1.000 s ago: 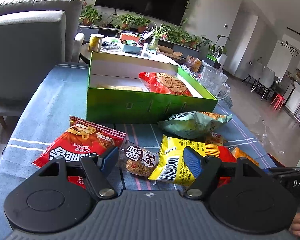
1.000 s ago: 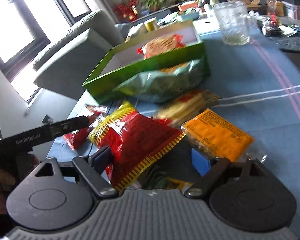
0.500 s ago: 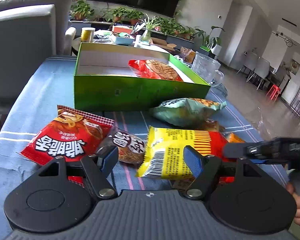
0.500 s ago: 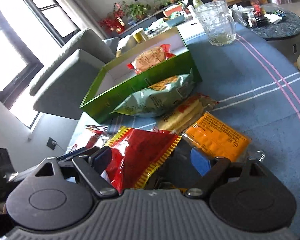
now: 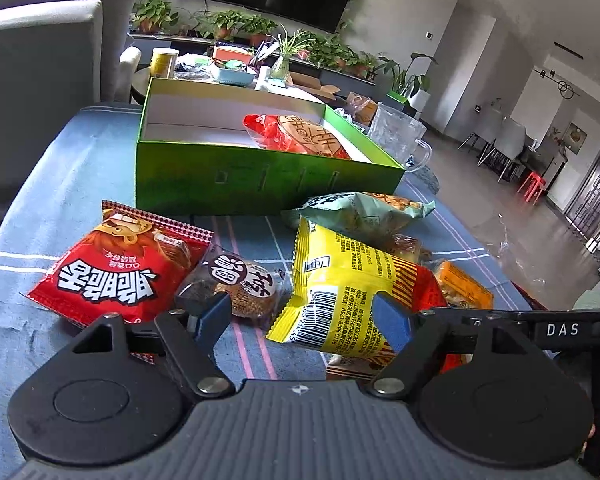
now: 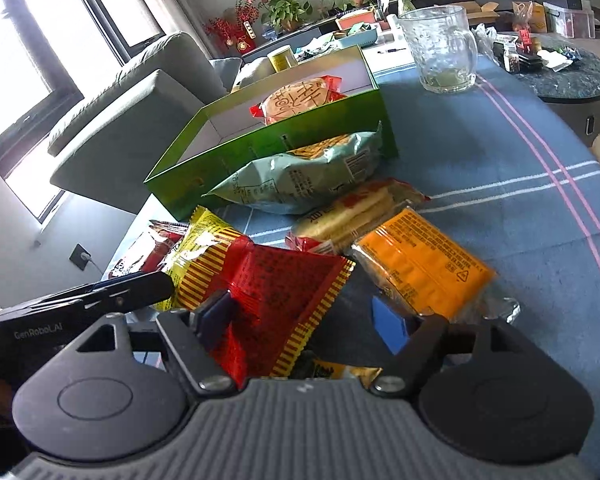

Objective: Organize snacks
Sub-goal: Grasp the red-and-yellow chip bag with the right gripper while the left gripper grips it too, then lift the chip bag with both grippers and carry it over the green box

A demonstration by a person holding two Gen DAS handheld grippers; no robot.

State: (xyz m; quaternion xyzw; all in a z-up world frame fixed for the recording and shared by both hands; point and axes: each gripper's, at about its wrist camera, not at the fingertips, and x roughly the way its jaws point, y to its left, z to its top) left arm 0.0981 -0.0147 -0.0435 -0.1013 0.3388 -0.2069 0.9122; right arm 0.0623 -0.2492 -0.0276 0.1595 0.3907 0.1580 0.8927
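A green box [image 5: 260,184] [image 6: 260,152] stands at the back of the table with a red round-cake packet [image 5: 300,136] inside. In front lie a pale green bag [image 5: 360,212] [image 6: 300,180], a red bag with white lettering [image 5: 116,268], a small round cake packet [image 5: 240,280], an orange packet [image 6: 420,268] and a yellow-and-red packet [image 5: 340,276] [image 6: 268,280]. My left gripper [image 5: 304,320] is opening, with the yellow end of that packet between its fingers but not pressed. My right gripper [image 6: 302,320] stands open over the packet's red end, its left finger against it.
A glass mug [image 6: 440,48] stands right of the box. A packet of yellow wafers [image 6: 352,212] lies beside the orange one. A grey armchair [image 5: 40,80] stands left of the table. Bare blue cloth [image 6: 520,152] stretches to the right.
The left gripper's jaws have spread a little wider around the yellow end of the packet. The right gripper has stayed where it was.
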